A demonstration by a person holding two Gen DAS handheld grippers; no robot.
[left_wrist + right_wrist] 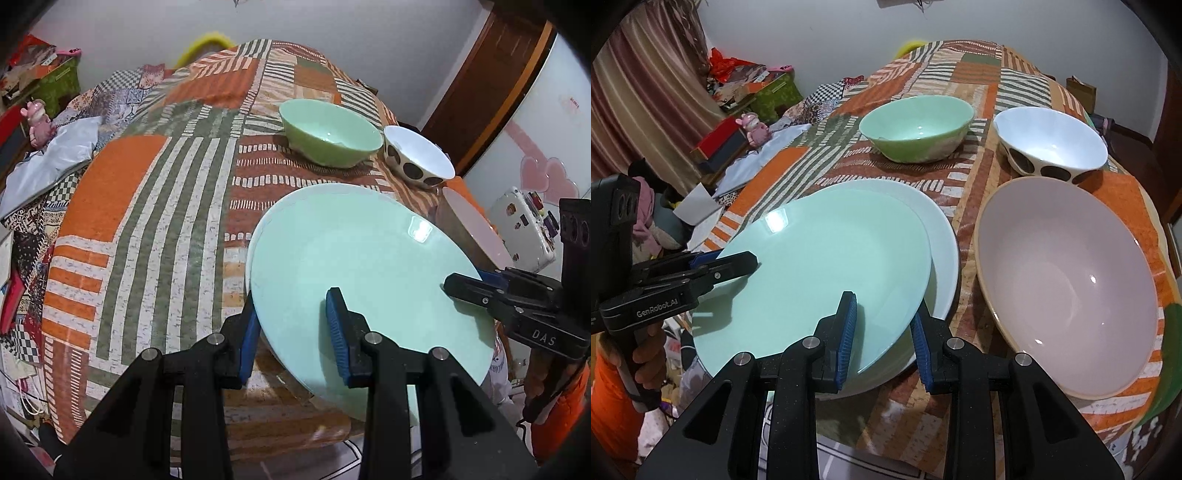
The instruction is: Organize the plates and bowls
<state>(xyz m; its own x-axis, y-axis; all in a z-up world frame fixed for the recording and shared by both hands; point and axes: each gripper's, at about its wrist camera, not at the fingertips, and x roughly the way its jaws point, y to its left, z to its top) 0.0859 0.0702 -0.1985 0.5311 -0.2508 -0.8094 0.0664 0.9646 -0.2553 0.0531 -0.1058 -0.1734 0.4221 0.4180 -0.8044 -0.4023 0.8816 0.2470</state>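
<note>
A mint green plate [369,266] [827,266] lies tilted on top of a white plate [942,236] at the table's near edge. My left gripper [291,332] straddles the green plate's left rim, jaws apart, one pad above and one below. My right gripper [882,332] straddles its right rim the same way, jaws apart. Each gripper shows in the other's view: the left gripper [731,262] and the right gripper [461,284]. A green bowl [328,133] [916,125], a white bowl with black dots [417,155] [1049,147] and a large pink bowl [1067,280] [472,221] stand further back and right.
The table carries a patchwork cloth [147,206] of orange and green stripes. A pink toy figure [755,129] and cluttered boxes [768,92] sit on the far left. A white fridge [554,110] and a wooden door frame stand to the right.
</note>
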